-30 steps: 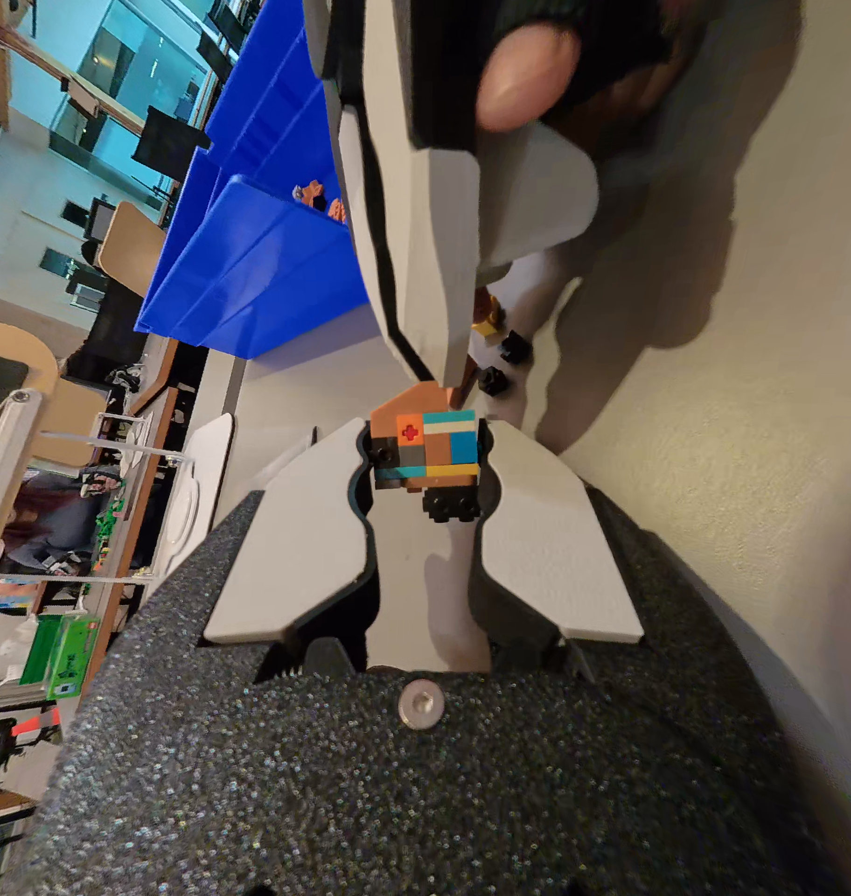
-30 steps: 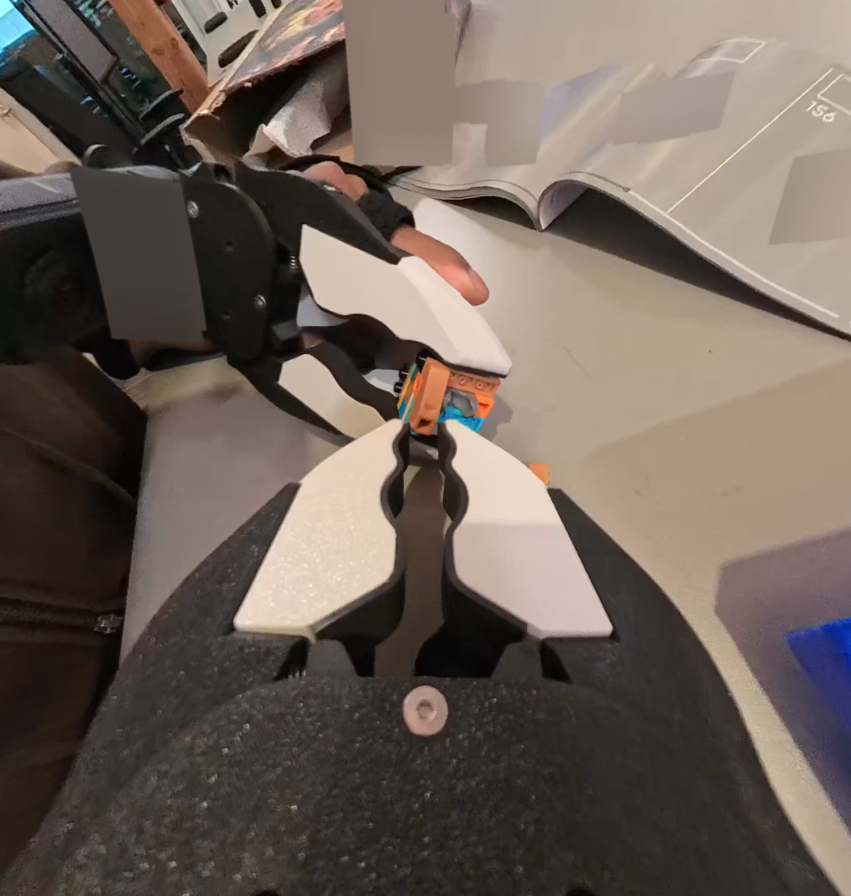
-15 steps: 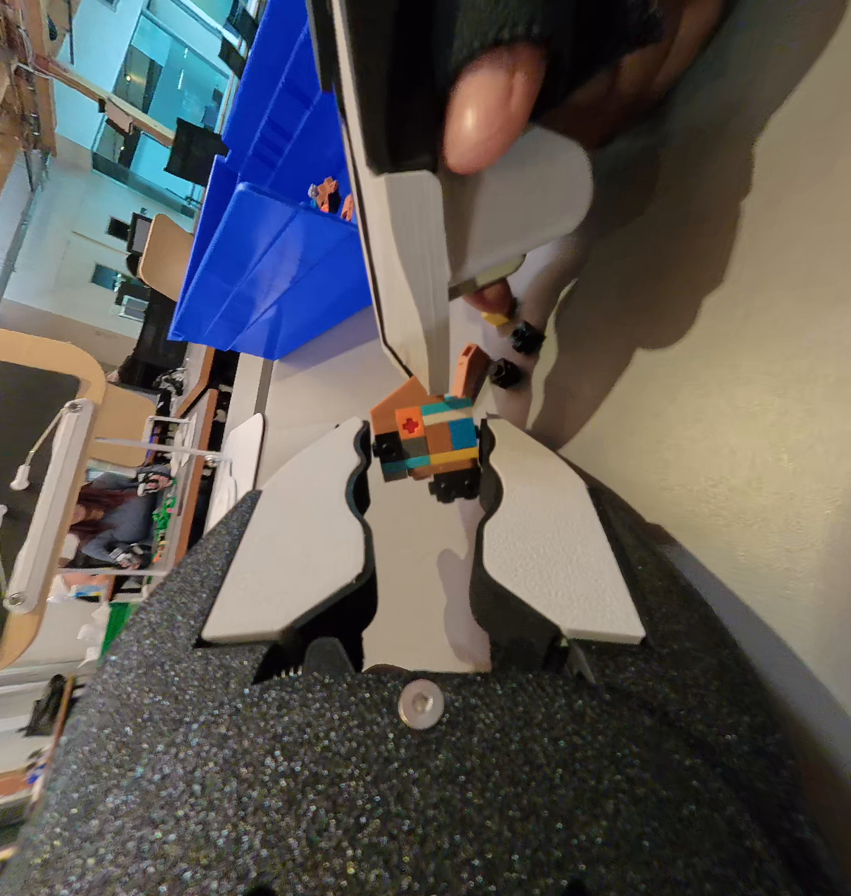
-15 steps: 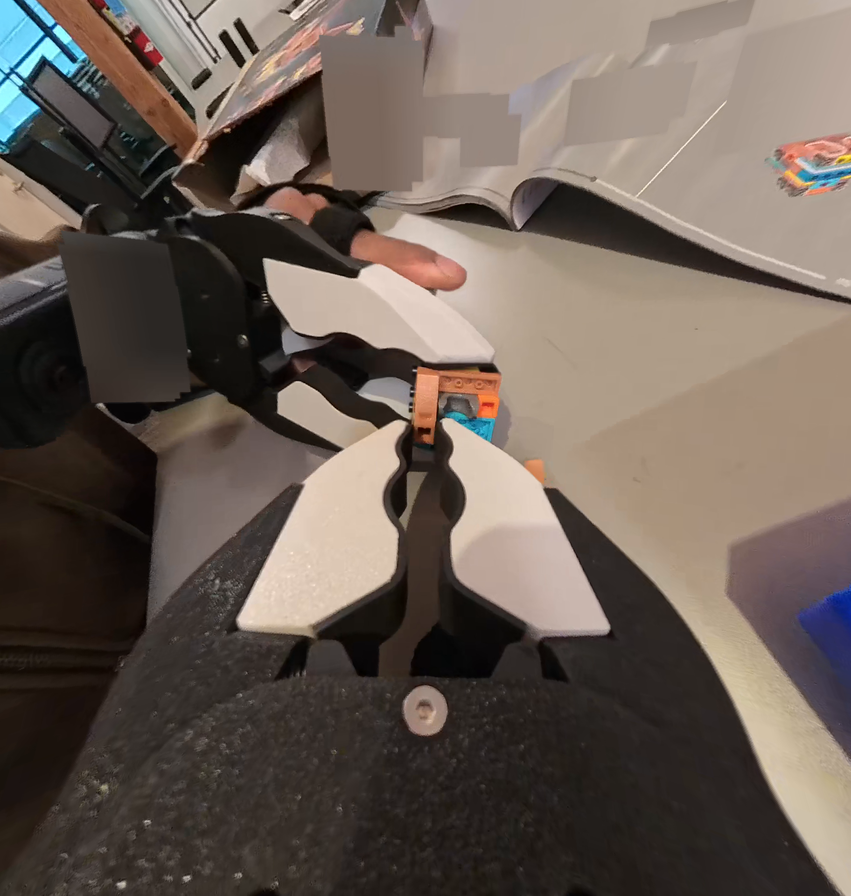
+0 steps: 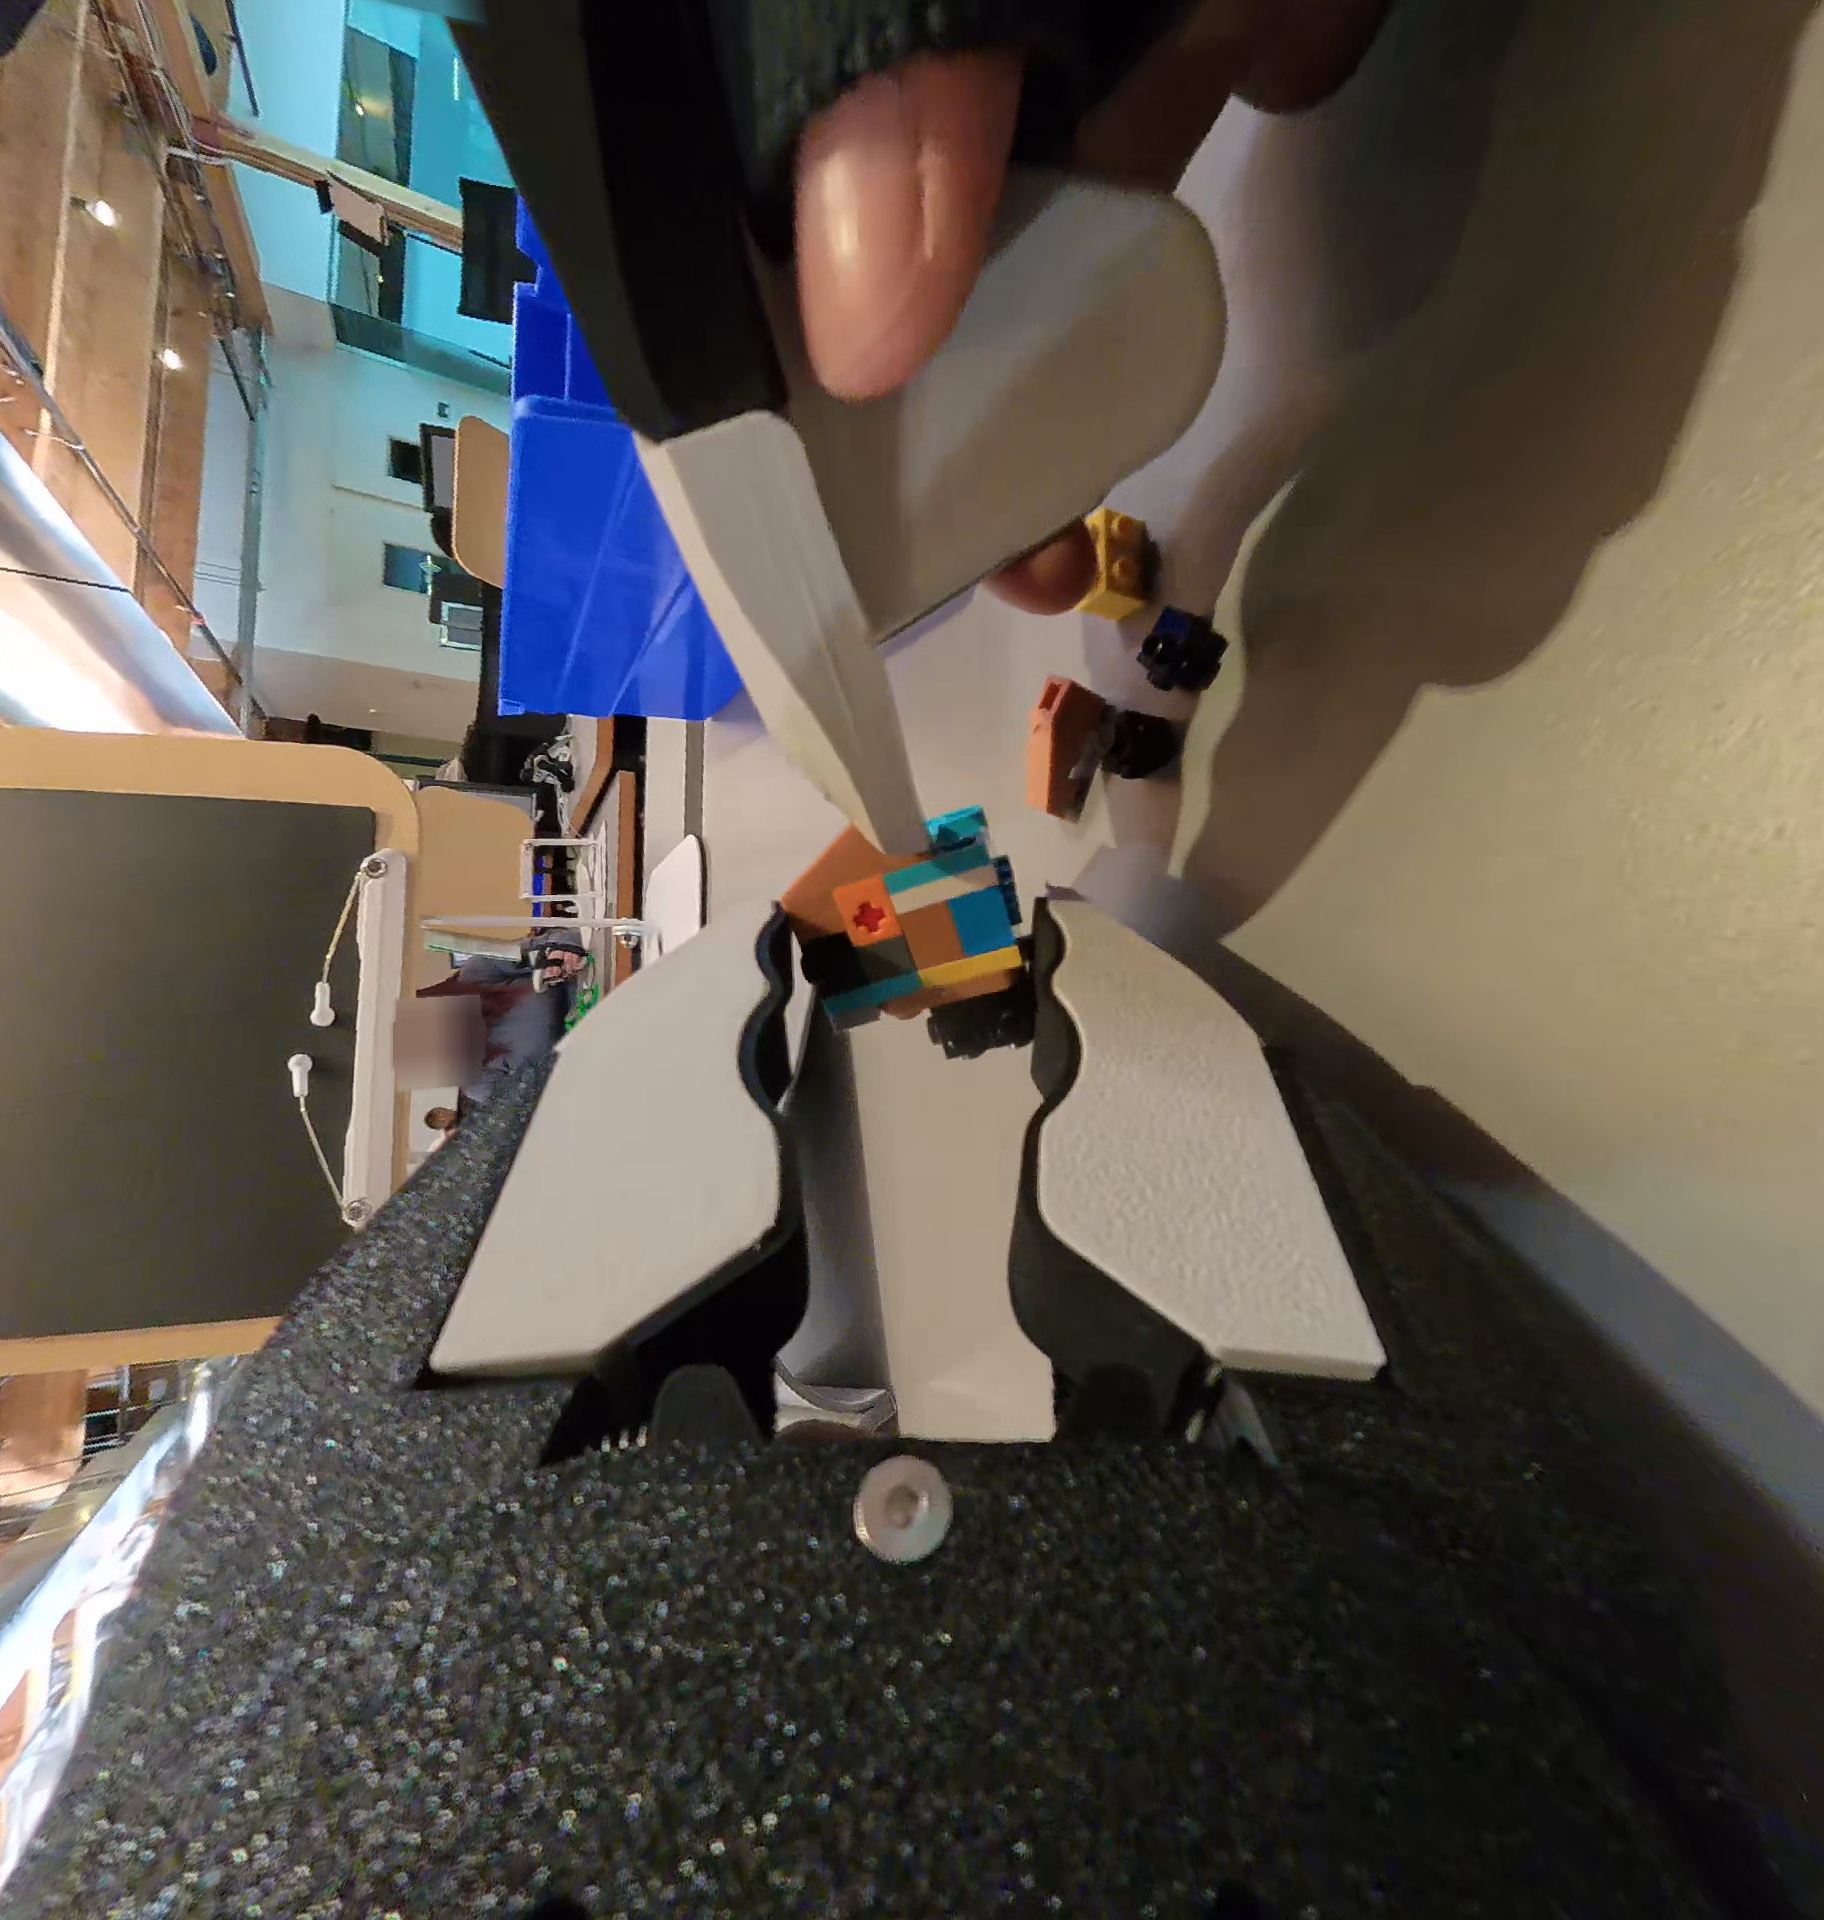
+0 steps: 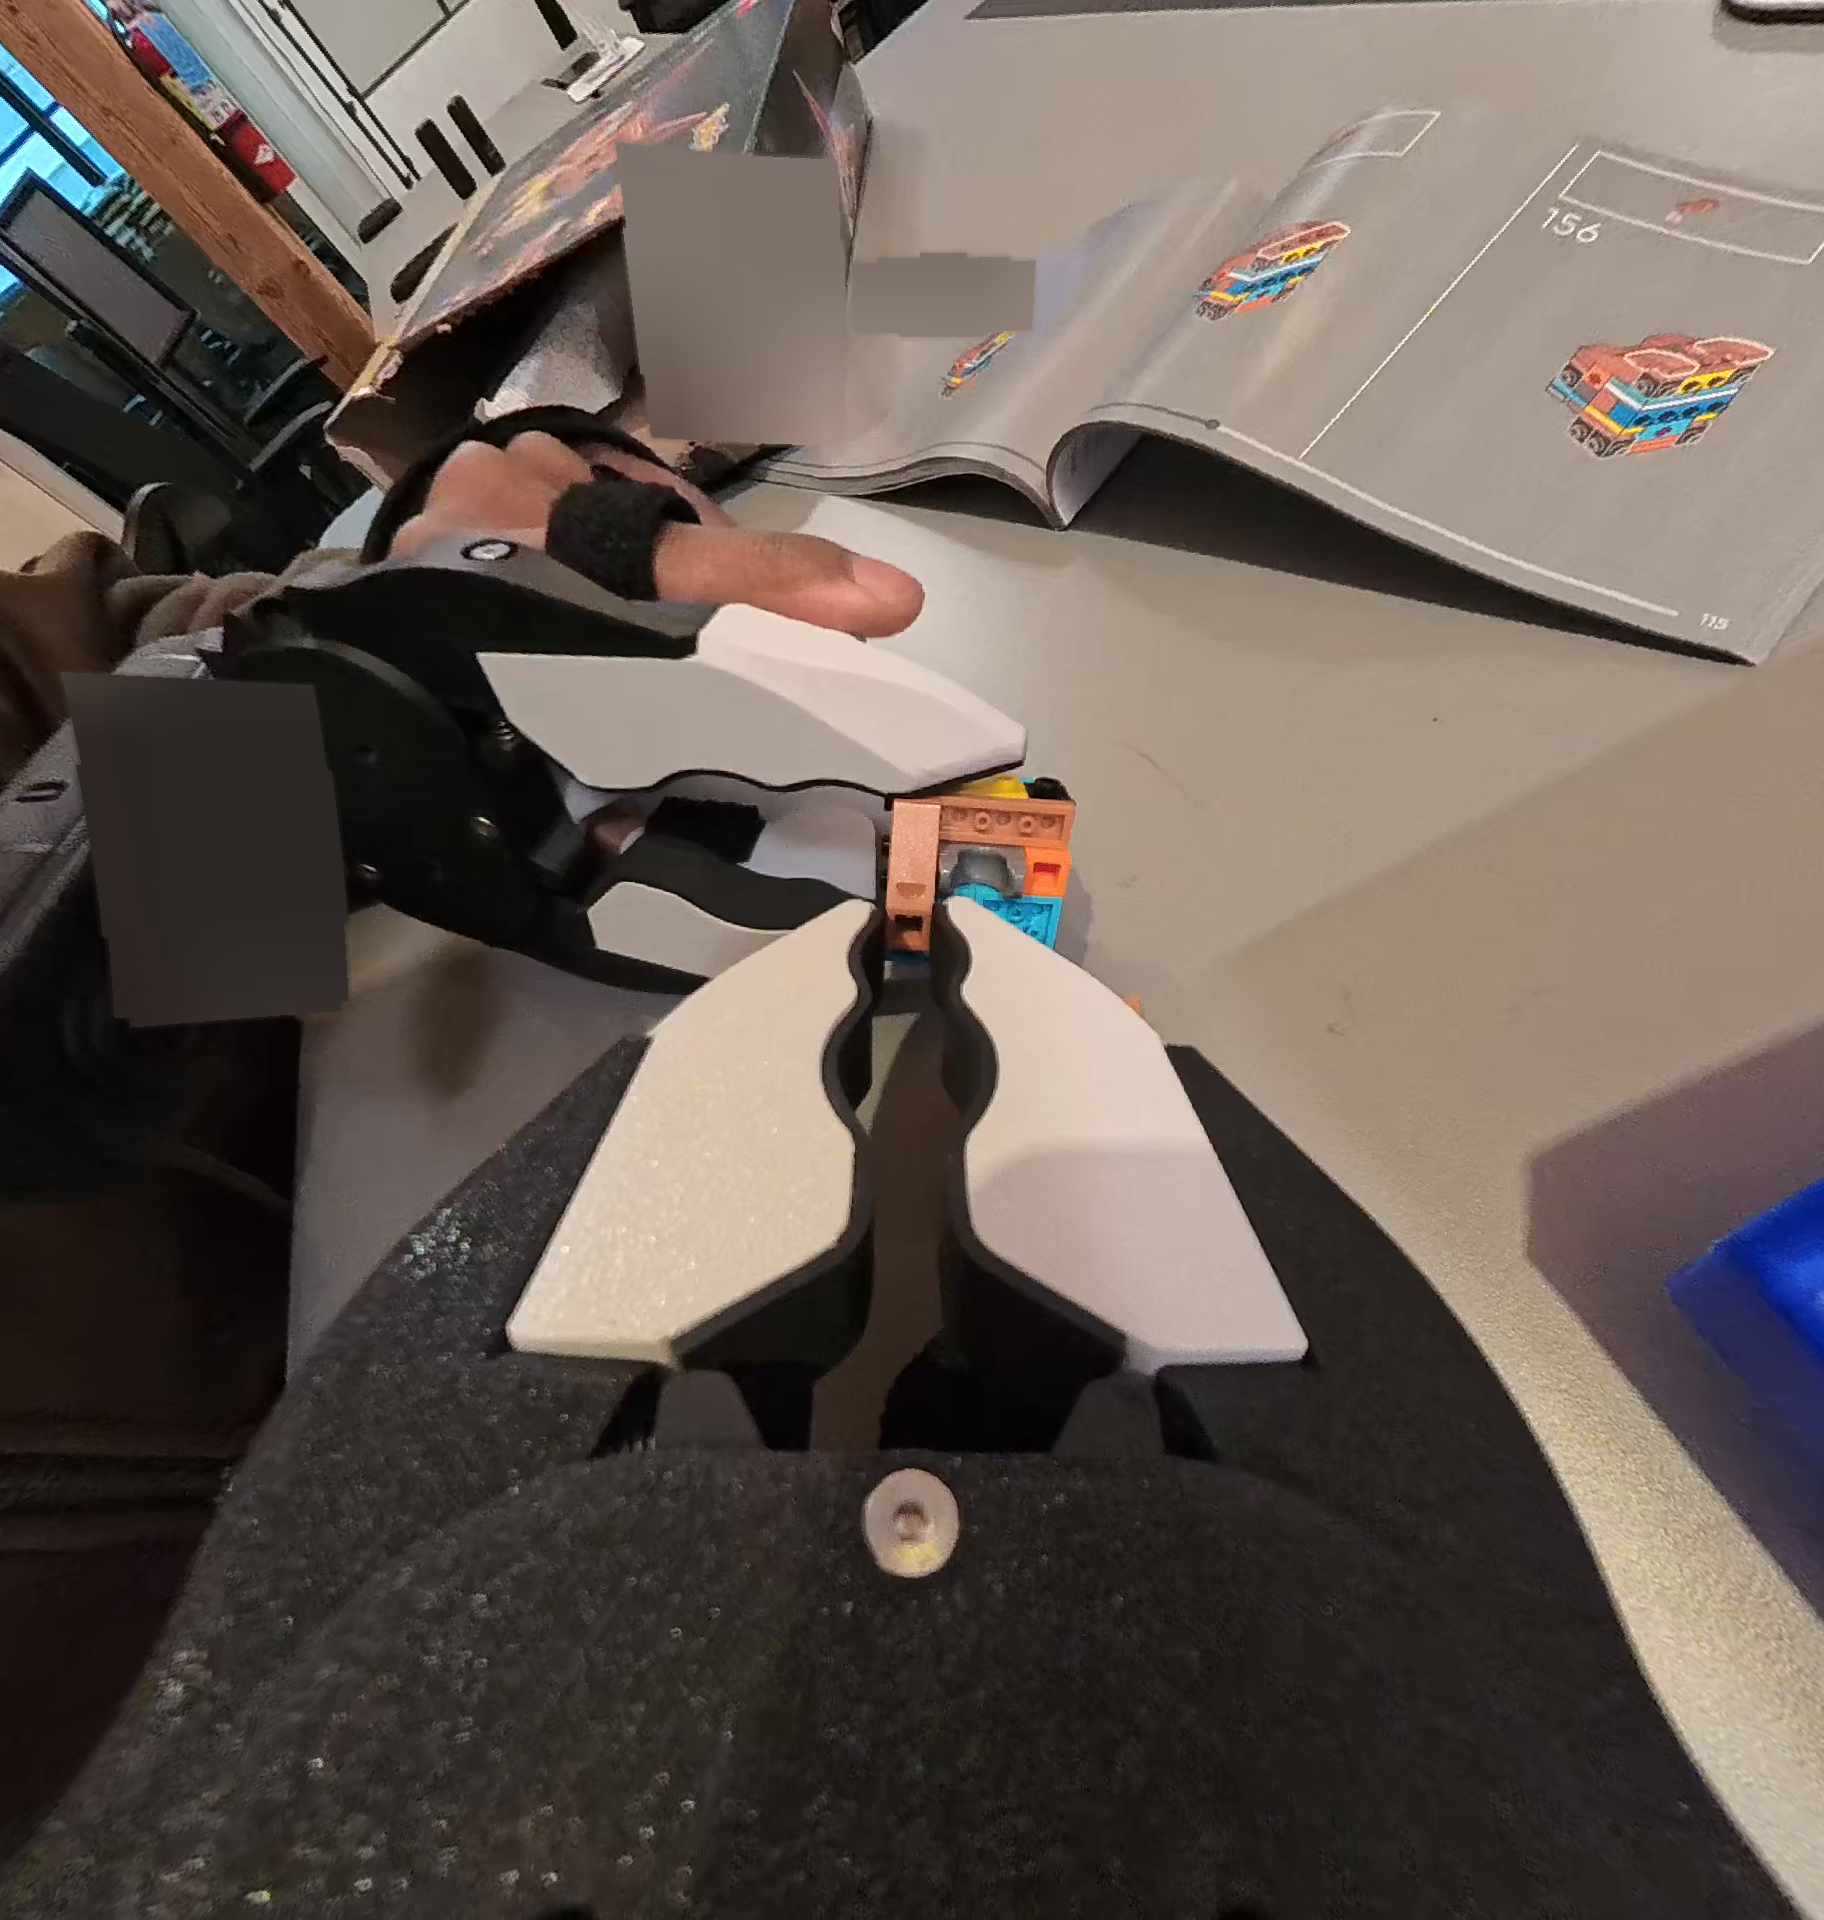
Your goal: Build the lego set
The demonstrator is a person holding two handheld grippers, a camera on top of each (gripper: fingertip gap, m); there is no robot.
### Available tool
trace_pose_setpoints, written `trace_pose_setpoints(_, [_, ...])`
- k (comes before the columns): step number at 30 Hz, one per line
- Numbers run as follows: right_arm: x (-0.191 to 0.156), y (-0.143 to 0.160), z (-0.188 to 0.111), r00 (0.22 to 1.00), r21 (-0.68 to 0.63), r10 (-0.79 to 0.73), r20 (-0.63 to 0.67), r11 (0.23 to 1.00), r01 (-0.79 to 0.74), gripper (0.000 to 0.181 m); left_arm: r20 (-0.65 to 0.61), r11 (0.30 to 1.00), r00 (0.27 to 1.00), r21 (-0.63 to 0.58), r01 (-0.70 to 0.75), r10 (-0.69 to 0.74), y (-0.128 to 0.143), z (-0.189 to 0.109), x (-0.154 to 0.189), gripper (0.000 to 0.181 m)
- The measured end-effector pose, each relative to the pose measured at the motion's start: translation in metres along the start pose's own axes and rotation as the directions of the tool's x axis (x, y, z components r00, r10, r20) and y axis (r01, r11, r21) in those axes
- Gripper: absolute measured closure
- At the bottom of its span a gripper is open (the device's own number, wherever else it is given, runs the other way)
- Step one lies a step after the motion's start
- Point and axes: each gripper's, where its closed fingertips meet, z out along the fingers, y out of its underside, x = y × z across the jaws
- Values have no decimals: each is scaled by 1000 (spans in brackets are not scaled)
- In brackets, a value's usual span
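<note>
My left gripper (image 5: 913, 971) is shut on the lego build (image 5: 918, 935), a small block of orange, brown, teal, blue and yellow bricks with black parts, held above the table. My right gripper (image 6: 913, 925) is shut on a thin brown piece (image 6: 910, 868) and holds it upright against the side of the build (image 6: 1007, 857). In the left wrist view the right gripper's fingertips (image 5: 892, 821) touch the top of the build. In the right wrist view the left gripper's upper finger (image 6: 783, 707) lies over the build.
Loose pieces lie on the grey table: a yellow brick (image 5: 1116, 566), a brown piece (image 5: 1064, 743) and two black ones (image 5: 1178, 649). Blue bins (image 5: 596, 551) stand behind. An open instruction booklet (image 6: 1407, 364) and a box (image 6: 617, 208) lie at the back; a blue bin (image 6: 1801, 1299) sits right. The grippers are tip to tip, or close to it.
The brown piece in my right gripper has turned from tilted to upright and now sits against the build's side. My left gripper has rolled a little with the build in it.
</note>
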Motion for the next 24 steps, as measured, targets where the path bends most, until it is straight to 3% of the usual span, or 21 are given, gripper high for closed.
trace_pose_setpoints(7, [0, 0, 0, 999, -8, -41, -25, 999, 40, 174, 22, 998, 998, 18, -61, 60, -1, 1, -3, 140])
trace_pose_setpoints(17, [5, 12, 4, 948, -125, -279, -153, 957, 261, 173, -40, 991, 991, -32, -130, 129, 3, 4, 8, 141])
trace_pose_setpoints(24, [5, 16, 4, 902, -186, -399, -162, 910, 369, 172, -73, 990, 988, -27, -140, 138, 3, 5, 12, 141])
